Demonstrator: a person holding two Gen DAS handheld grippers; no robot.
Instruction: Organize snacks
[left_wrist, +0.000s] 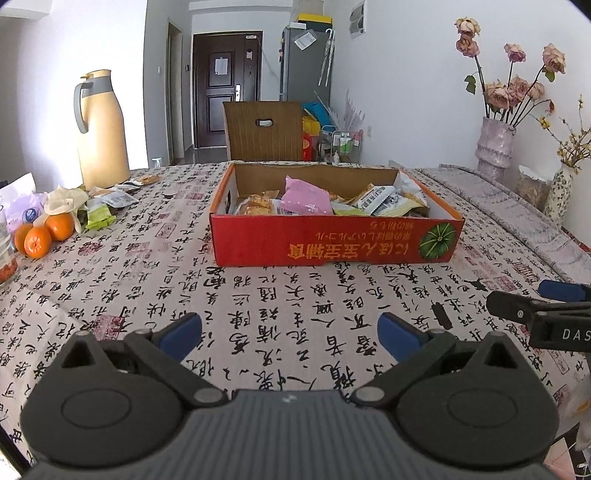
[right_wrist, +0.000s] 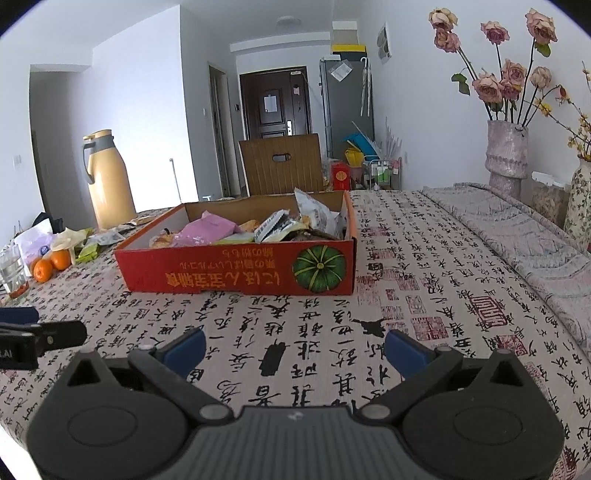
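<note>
A red cardboard box (left_wrist: 332, 242) (right_wrist: 236, 273) stands mid-table, holding several snack packets, among them a pink one (left_wrist: 306, 195) (right_wrist: 207, 230) and a white one (right_wrist: 317, 216). More loose snack packets (left_wrist: 110, 201) (right_wrist: 99, 240) lie at the far left near the flask. My left gripper (left_wrist: 290, 334) is open and empty, low over the tablecloth in front of the box. My right gripper (right_wrist: 295, 350) is open and empty, in front of the box's right end. Each gripper shows at the edge of the other's view.
A beige thermos flask (left_wrist: 101, 129) (right_wrist: 109, 177) stands at the back left. Oranges (left_wrist: 44, 234) (right_wrist: 50, 264) and a glass (right_wrist: 13, 271) sit at the left edge. Vases of flowers (left_wrist: 495, 144) (right_wrist: 508, 151) stand at the back right. A chair back (left_wrist: 264, 129) is behind the table.
</note>
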